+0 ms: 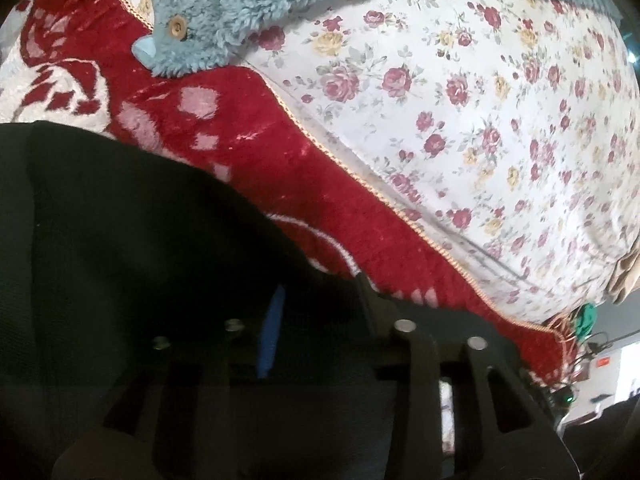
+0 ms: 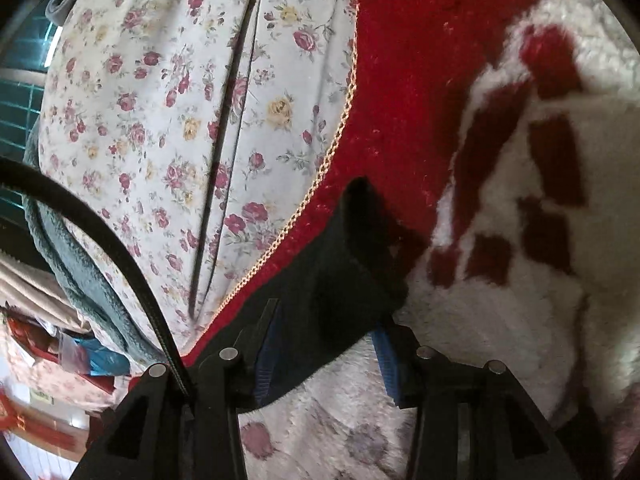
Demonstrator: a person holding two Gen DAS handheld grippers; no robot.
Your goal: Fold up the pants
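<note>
the dark, almost black knit fabric pants (image 1: 120, 208) lie on a plush red blanket with a white and pink pattern (image 1: 248, 148), which is spread over a white sheet printed with small red and yellow roses (image 1: 460, 120). a gold braided trim (image 1: 360, 184) marks the blanket's edge against the sheet.

in the left wrist view the pants fill the lower left, and the left gripper (image 1: 320, 320), black with blue pads, sits low over them. its jaws stand partly apart; one blue pad (image 1: 274, 332) shows clearly, while the other side is lost in the dark cloth, so i cannot tell whether cloth is pressed there. a fluffy teal fleece garment with a wooden button (image 1: 248, 4) lies at the top, partly on the blanket and partly on the sheet.

in the right wrist view a corner of the pants (image 2: 336, 264) runs up between the fingers of the right gripper (image 2: 324, 356) and ends in a raised fold over the red part of the blanket. the jaws stand partly open: the left blue pad (image 2: 266, 364) sits against the cloth's edge, and the right blue pad (image 2: 386, 364) stands clear of it over white pile, so the cloth lies between them unpinched. a black cable (image 2: 100, 236) crosses the left side, and the teal fleece shows beyond it.
</note>
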